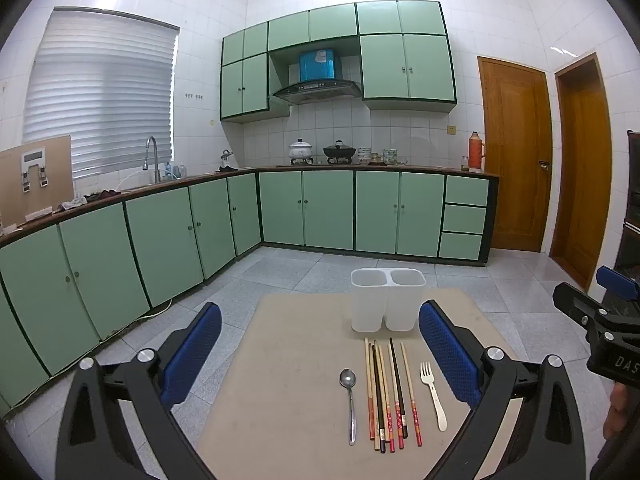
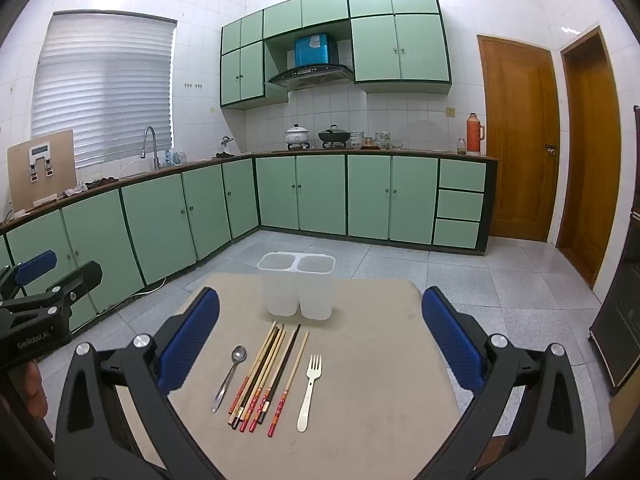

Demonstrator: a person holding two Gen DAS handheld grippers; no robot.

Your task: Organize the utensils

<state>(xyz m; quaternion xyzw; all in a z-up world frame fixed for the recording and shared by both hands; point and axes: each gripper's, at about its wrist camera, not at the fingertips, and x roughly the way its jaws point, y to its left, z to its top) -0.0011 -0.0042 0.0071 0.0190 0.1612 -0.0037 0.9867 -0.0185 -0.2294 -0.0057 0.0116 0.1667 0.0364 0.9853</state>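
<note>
On a small beige table [image 1: 288, 360] [image 2: 380, 340] stands a white two-compartment holder [image 1: 387, 300] [image 2: 297, 286], both cups empty. In front of it lie a metal spoon [image 1: 350, 400] [image 2: 230, 376], several chopsticks [image 1: 390, 396] [image 2: 268, 376] side by side, and a cream plastic fork [image 1: 433, 394] [image 2: 310, 388]. My left gripper [image 1: 320, 344] hovers above the table's near side, open and holding nothing. My right gripper [image 2: 320, 336] hangs open likewise, with nothing between its blue pads [image 2: 450, 340]. Each gripper shows at the edge of the other's view.
Green cabinets [image 1: 168, 236] run along the left and back walls, with a sink tap [image 1: 151, 158] and pots [image 1: 338, 151] on the counter. Two wooden doors [image 1: 516, 156] are at the right. Grey tiled floor [image 1: 312, 268] surrounds the table.
</note>
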